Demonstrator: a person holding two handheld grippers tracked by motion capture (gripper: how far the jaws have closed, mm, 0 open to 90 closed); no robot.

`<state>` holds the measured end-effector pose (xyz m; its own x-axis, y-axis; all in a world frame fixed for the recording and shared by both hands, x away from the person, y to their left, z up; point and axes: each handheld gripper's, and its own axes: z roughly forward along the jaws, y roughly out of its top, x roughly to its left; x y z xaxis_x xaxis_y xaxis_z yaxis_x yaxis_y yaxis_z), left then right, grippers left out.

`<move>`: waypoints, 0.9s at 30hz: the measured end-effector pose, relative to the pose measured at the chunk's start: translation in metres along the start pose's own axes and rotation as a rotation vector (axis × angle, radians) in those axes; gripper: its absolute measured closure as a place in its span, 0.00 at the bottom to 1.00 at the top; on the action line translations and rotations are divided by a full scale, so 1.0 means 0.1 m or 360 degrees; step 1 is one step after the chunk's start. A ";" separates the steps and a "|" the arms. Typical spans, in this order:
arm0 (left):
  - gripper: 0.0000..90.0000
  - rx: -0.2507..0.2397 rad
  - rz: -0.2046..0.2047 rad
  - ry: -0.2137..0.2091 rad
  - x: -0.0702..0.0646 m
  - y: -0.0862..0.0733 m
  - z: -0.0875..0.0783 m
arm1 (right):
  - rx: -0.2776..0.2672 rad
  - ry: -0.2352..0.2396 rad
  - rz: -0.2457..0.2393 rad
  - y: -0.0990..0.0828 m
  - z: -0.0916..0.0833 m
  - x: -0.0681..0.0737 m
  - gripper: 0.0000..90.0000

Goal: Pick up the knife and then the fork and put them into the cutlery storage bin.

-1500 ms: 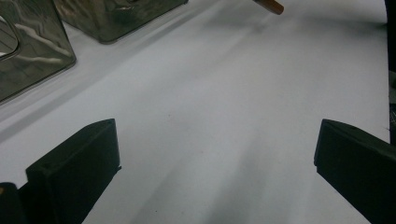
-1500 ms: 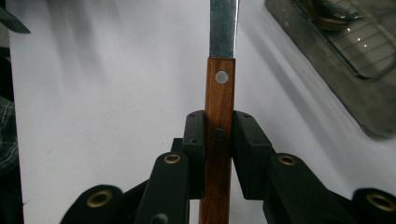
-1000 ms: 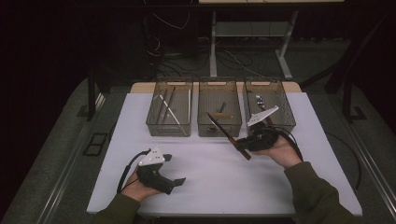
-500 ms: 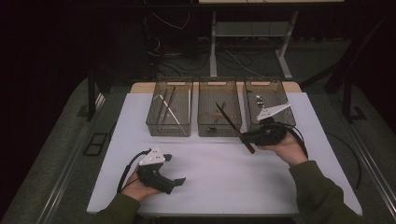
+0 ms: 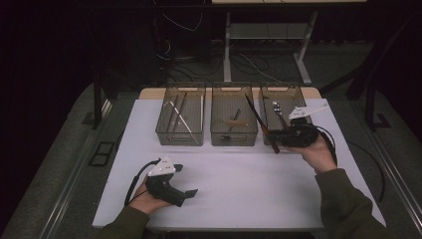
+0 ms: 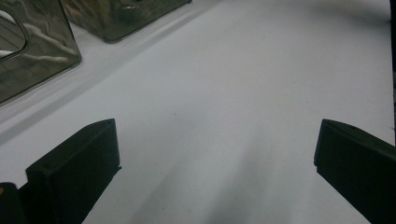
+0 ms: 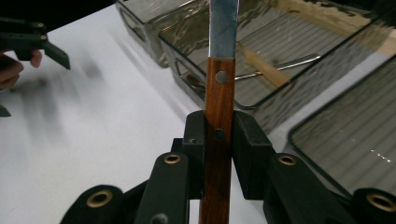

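Right gripper (image 5: 276,139) at the right of the white table (image 5: 239,184), just in front of the near wall of the right bin (image 5: 284,99); jaws clamped on the wooden handle of a knife (image 5: 261,127). In the right gripper view, knife (image 7: 219,93) upright between the two black pads, handle with two rivets, steel blade rising out of the top of the picture. From above, blade slanting up and to the far left, over the gap between the middle bin (image 5: 234,114) and the right bin, clear of the table.

Left gripper (image 5: 185,193) low at the near left of the table, well apart from the knife, resting in a hand. Jaws wide apart in the left gripper view, bare white table (image 6: 224,116) between them, nothing held.

Three clear bins in a row at the far side. Left bin (image 5: 180,117) with thin sticks (image 5: 178,115), middle bin with a wooden-handled tool (image 5: 234,121), right bin with a spoon (image 5: 276,106).
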<state>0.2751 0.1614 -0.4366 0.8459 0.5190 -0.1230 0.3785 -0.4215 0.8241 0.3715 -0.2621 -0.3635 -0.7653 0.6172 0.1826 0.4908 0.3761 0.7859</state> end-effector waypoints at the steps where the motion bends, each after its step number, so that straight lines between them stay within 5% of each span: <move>1: 0.00 0.0000 0.0002 0.0000 0.00 0.00 0.00 | -0.0005 -0.0009 0.0004 0.00 -0.01 -0.01 0.85; 16: 0.00 -0.0003 -0.0005 0.0003 0.00 0.00 0.00 | -0.0058 -0.0193 0.0067 0.09 -0.19 -0.29 0.85; 27: 0.00 -0.0004 -0.0008 0.0002 0.00 0.00 0.00 | -0.0062 -0.0396 0.0139 0.15 -0.25 -0.59 0.85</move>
<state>0.2754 0.1613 -0.4366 0.8434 0.5222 -0.1265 0.3817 -0.4167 0.8250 0.4134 -0.3102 -0.3478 -0.5926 0.7988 0.1038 0.5305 0.2900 0.7965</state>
